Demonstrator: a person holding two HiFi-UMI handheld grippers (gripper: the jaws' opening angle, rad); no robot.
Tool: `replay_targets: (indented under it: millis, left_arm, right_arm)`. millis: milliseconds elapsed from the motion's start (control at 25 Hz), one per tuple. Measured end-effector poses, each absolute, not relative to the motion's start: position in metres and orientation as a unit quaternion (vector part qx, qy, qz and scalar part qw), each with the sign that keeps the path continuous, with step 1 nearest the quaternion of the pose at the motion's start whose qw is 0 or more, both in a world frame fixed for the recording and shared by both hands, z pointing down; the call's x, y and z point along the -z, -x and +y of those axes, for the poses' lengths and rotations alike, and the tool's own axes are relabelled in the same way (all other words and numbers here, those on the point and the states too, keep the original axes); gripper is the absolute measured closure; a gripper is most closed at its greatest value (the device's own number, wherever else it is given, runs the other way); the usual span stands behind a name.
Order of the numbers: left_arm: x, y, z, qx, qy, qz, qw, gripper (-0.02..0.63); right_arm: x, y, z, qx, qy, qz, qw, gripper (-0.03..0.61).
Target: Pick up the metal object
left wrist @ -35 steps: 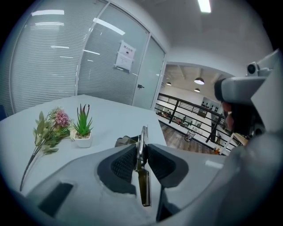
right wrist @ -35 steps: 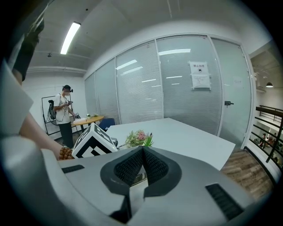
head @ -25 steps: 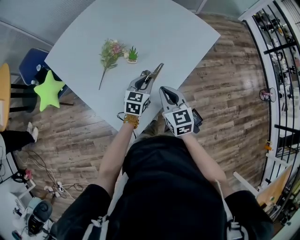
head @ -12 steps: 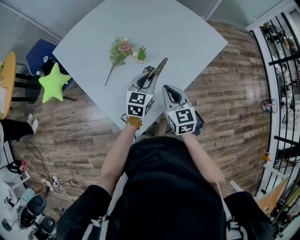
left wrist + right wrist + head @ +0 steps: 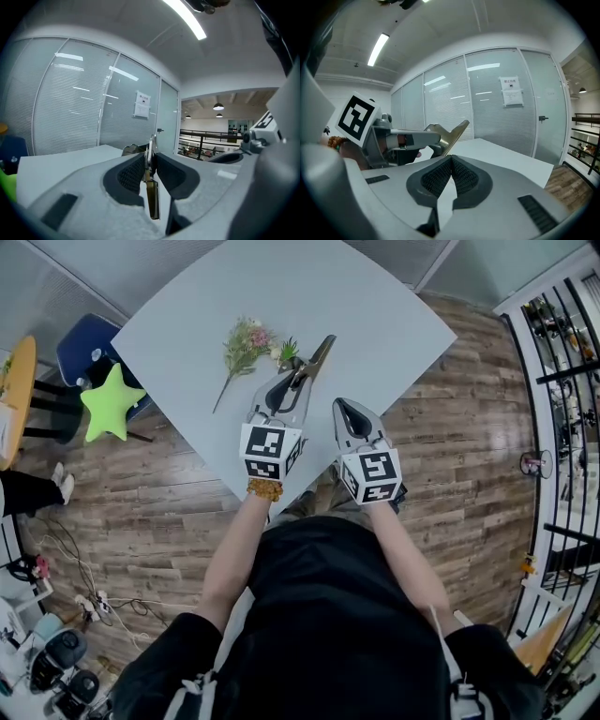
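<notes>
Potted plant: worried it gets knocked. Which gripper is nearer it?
Left. The left gripper, holding the metal object, is beside the potted plant; the right gripper sits farther off.

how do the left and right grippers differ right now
The left gripper is clamped on the metal object, which sticks out past its tips; the right gripper is shut on nothing. In the head view the left gripper reaches further over the table, while the right gripper sits back near the table's edge. Both are grey and carry a cube with square markers.
</notes>
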State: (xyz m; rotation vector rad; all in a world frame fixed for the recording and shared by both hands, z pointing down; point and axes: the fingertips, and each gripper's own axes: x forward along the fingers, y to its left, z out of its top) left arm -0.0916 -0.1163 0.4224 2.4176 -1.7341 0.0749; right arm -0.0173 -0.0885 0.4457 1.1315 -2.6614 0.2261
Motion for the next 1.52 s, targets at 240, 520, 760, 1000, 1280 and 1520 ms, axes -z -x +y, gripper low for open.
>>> replay_targets:
  millis: [240,520,760,1000,1280,1520]
  left_arm:
    - [-0.379,0.098,-0.118,0.011,-0.802,-0.594,0.053,0.525]
    - [-0.34,0.103,-0.116,0.026,-0.792,-0.61,0.004,0.525]
    - [-0.351,0.102,-0.114,0.021,-0.782,-0.622,0.003,0.525]
    - [-0.37,0.102,-0.107,0.011,-0.777,-0.629,0.01,0.525]
    - [-0.387,0.099,-0.099,0.003,-0.783,-0.622,0.018,0.525]
    - [-0.396,0.097,-0.094,-0.003,-0.784,-0.62,0.022,0.525]
  right_arm:
    - [-0.438,0.02,-0.092,-0.069,-0.382,-0.914,0.115,0.578]
    - [-0.434,0.021,-0.093,-0.066,-0.379,-0.916,0.114,0.578]
    - [-0.424,0.016,-0.096,-0.064,-0.382,-0.916,0.104,0.578]
    - [-0.407,0.018,-0.096,-0.076,-0.385,-0.916,0.077,0.578]
    - [-0.399,0.026,-0.09,-0.04,-0.381,-0.92,0.08,0.578]
    - [-0.398,0.025,-0.088,-0.021,-0.39,-0.917,0.083,0.578]
